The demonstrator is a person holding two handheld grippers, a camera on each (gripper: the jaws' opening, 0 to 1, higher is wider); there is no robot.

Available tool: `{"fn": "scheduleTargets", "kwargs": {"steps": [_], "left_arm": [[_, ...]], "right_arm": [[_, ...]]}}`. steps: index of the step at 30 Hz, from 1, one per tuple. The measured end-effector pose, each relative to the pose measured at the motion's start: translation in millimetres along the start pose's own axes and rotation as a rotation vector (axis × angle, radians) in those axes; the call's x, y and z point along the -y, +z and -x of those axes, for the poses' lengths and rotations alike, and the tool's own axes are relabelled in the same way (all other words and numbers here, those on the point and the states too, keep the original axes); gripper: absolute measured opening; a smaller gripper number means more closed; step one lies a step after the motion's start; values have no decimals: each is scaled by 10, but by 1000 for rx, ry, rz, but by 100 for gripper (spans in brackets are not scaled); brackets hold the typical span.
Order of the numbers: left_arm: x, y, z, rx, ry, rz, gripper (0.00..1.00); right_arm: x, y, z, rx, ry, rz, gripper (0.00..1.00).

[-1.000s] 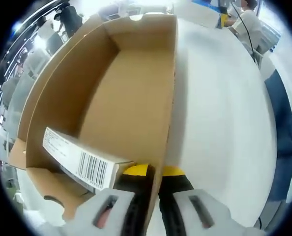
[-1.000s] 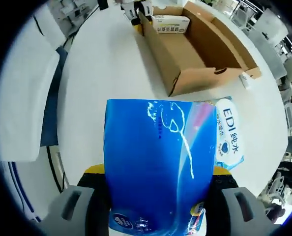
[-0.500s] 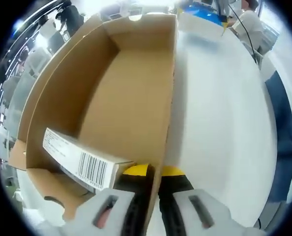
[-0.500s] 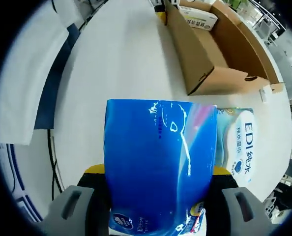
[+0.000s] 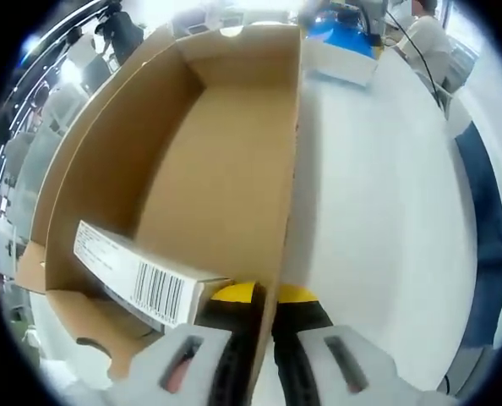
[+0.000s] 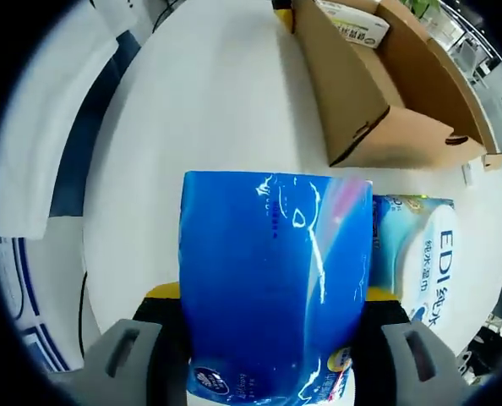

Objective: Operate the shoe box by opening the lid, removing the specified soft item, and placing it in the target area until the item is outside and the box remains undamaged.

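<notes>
White table [image 5: 386,211], seen in both views, carries everything shown. Open brown box [image 5: 200,169] lies on it, lid off; in the right gripper view the box [image 6: 378,76] sits toward the top, well apart from the blue pack. Blue pack [image 6: 272,279], the soft item, is outside the box and is clamped between the jaws of the right gripper [image 6: 272,355], rising from the bottom of that view. Just beside it, to its right, a second pack [image 6: 428,262] printed "EDI" lies on the table. In the left gripper view the blue pack [image 5: 340,38] appears small beyond the far end of the box. A white carton [image 5: 137,275] with a barcode rests inside the box at its near end. Left gripper [image 5: 264,338] is clenched on the box's near side wall, one jaw inside and one outside.
</notes>
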State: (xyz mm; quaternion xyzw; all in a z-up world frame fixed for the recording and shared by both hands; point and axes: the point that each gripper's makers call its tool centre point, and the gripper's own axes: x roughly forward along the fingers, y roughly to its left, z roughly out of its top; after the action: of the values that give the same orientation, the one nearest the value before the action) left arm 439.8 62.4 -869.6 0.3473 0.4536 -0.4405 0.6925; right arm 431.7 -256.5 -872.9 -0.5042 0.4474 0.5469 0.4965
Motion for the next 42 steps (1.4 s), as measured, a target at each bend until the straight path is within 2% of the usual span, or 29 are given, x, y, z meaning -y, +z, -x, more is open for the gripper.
{"fn": "scheduleTargets", "kwargs": {"steps": [10, 15, 20, 29, 36, 37, 40, 42], "left_arm": [[-10, -12, -22, 0, 1, 3, 5], [-14, -8, -25, 0, 2, 7, 5], [-14, -2, -19, -1, 1, 6, 5], [-10, 2, 4, -2, -4, 13, 5], [-16, -8, -15, -2, -4, 12, 5], [-16, -7, -16, -2, -5, 12, 5], [-27, -15, -31, -1, -5, 11, 5], [-26, -18, -32, -1, -5, 12, 5]], "right_arm": [[-23, 14, -37, 4, 18, 14, 78], [-27, -23, -108, -5, 22, 47, 79], [-28, 0, -85, 13, 18, 36, 79], [-42, -21, -118, 6, 29, 24, 82], [-18, 5, -14, 5, 4, 17, 81], [-13, 52, 79, 23, -7, -14, 81], [-39, 117, 162, 38, -14, -17, 80], [-59, 107, 161, 34, -16, -14, 74]]}}
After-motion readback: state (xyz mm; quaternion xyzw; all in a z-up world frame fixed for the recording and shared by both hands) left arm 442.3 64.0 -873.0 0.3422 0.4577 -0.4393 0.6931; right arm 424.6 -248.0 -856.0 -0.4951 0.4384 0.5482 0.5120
